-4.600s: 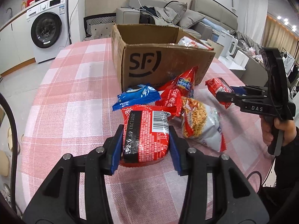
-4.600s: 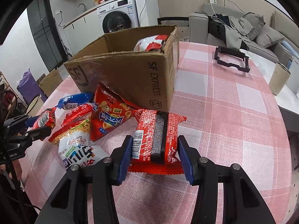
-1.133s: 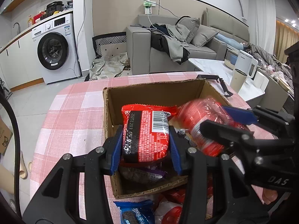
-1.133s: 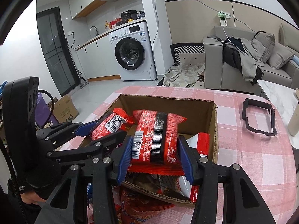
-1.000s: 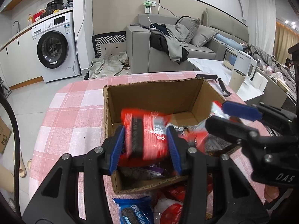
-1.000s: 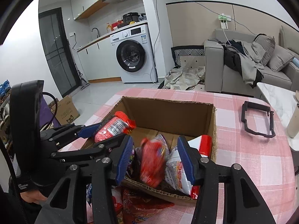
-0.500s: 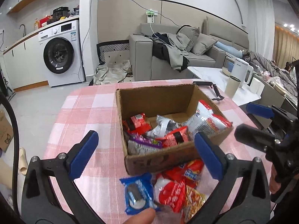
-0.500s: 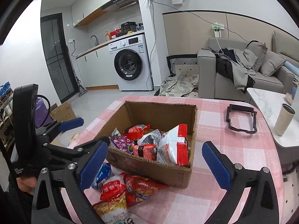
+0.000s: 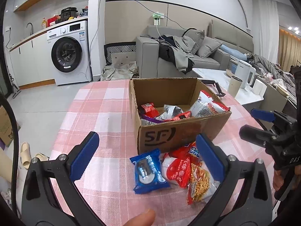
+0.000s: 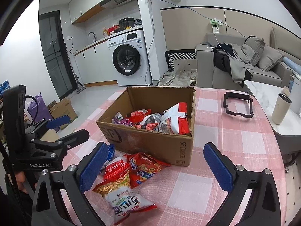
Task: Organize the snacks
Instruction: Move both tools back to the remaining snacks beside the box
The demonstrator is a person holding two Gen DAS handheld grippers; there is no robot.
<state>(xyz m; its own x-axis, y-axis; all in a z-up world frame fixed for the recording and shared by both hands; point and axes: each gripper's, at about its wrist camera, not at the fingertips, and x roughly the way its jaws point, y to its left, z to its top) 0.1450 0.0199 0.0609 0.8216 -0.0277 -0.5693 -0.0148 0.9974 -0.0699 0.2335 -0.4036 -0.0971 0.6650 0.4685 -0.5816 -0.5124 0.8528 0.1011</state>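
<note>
A brown cardboard box (image 9: 180, 134) (image 10: 150, 141) marked SF stands on the pink checked tablecloth and holds several snack packets (image 9: 169, 113) (image 10: 160, 121). In front of it lie loose snacks: a blue cookie pack (image 9: 148, 171), a red pack (image 9: 178, 169) (image 10: 144, 165) and a noodle-snack bag (image 9: 199, 182) (image 10: 120, 192). My left gripper (image 9: 146, 156) is open and empty above these loose snacks. My right gripper (image 10: 154, 165) is open and empty above them too. The right gripper also shows in the left wrist view (image 9: 263, 126), and the left gripper in the right wrist view (image 10: 58, 130).
A black frame (image 10: 237, 105) lies on the table behind the box to the right. A beige cup (image 10: 281, 108) stands on a white side table. A sofa (image 9: 188, 56), a washing machine (image 9: 69, 52) and slippers on the floor (image 9: 26, 155) surround the table.
Both grippers let their red packets drop into the box, opened wide, and pulled back and up. The loose snacks in front of the box have come into view below them.
</note>
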